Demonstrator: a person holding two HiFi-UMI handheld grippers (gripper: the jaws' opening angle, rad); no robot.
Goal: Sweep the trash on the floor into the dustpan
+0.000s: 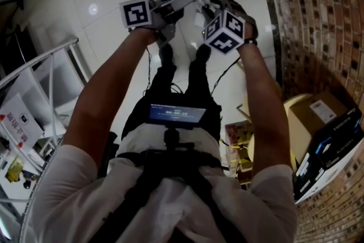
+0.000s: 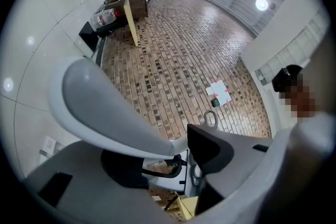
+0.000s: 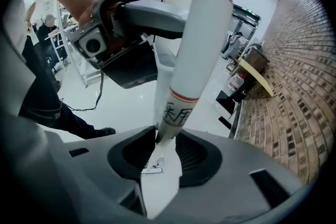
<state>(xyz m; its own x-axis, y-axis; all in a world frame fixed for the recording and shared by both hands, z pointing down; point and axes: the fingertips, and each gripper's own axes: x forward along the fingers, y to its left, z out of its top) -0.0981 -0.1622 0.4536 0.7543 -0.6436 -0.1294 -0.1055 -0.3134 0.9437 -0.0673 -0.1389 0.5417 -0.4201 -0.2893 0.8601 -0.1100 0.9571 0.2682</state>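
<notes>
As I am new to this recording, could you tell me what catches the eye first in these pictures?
A white pole with a red band fills the middle of the right gripper view, its lower end gripped in the right tongs. Behind it the left tongs clamp a curved grey handle, and a patterned brick wall runs along the right.

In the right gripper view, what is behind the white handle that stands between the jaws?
Behind the white handle is the left gripper, closed on a grey handle, and white floor. Where the grey handle ends cannot be seen: the white handle covers it.
</notes>
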